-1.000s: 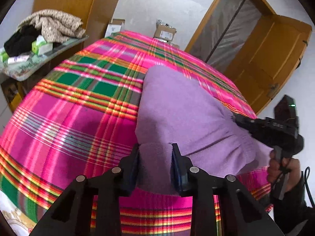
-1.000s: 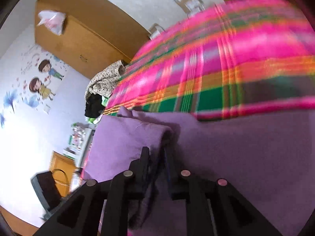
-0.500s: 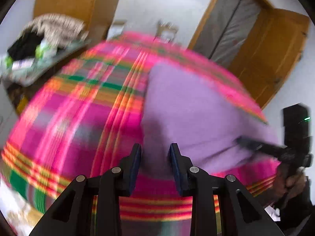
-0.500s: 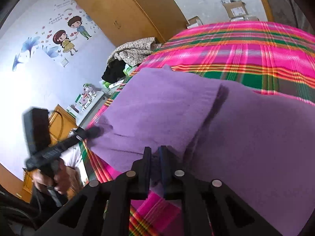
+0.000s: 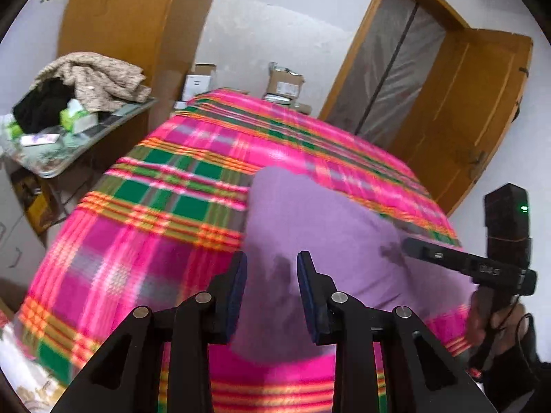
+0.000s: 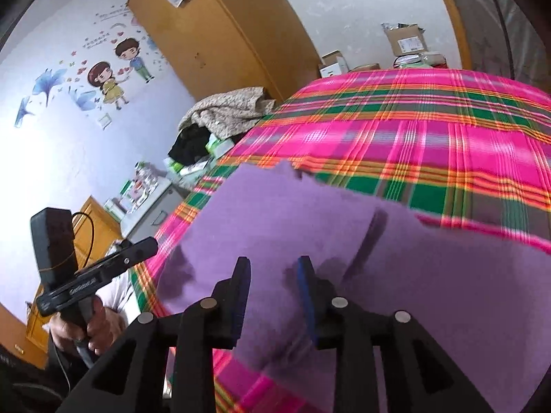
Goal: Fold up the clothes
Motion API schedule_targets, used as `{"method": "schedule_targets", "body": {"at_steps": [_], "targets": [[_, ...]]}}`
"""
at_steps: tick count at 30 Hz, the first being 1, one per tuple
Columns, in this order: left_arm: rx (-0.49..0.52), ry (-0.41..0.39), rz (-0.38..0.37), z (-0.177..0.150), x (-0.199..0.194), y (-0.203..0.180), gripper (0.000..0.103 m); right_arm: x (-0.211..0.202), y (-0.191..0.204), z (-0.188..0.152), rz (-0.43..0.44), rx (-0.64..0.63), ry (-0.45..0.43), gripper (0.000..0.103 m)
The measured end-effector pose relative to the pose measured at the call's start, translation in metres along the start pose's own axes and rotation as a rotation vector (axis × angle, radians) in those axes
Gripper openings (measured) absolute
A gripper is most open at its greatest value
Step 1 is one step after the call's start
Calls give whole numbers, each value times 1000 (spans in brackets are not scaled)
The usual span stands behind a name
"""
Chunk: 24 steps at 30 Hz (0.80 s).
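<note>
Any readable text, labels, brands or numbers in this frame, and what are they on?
None can be read for certain.
Left gripper: pale lettering along its side, too blurred to read.
Right gripper: small markings, illegible.
Cardboard box: shipping label, too small.
White box: dark print, too small.
Wall stickers: a line of small characters above the cartoon couple, unreadable.
Both grippers hang open over the purple garment, which carries no print.

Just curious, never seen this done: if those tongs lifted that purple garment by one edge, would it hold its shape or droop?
The purple garment would probably droop: it lies soft and creased on the plaid blanket, a layer folded over. It looks thickish and fuzzy, so likely not slippery. Both tongs, left and right, are open above it.
</note>
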<state>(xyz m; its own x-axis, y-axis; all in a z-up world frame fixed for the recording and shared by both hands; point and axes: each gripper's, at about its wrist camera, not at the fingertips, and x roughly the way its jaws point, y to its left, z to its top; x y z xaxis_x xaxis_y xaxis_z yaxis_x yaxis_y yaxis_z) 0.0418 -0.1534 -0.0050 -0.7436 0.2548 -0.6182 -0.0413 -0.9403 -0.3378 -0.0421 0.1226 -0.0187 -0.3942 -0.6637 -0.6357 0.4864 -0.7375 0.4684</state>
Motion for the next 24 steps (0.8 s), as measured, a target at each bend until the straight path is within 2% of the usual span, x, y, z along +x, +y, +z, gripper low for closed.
{"method": "schedule_targets", "body": {"at_steps": [5,8,10,13,16,19,24], "targets": [[5,55,10,12,34,0,31,4,-3,17,-10,17,-18,30],[-3,83,49,23,51,6,31,27,-18,29,-51,52,30,30],[-29,113,66,26,59,11,31,31,-22,35,-65,62,41,21],[-32,105,57,17,47,14,31,29,-22,42,-69,64,39,26],[-68,102,35,3,33,21,31,27,-5,56,-36,1,36,30],[-102,105,20,-10,21,26,31,43,15,77,-10,-80,66,39],[-121,114,-2,-26,6,26,31,85,41,107,27,-180,157,40]]}}
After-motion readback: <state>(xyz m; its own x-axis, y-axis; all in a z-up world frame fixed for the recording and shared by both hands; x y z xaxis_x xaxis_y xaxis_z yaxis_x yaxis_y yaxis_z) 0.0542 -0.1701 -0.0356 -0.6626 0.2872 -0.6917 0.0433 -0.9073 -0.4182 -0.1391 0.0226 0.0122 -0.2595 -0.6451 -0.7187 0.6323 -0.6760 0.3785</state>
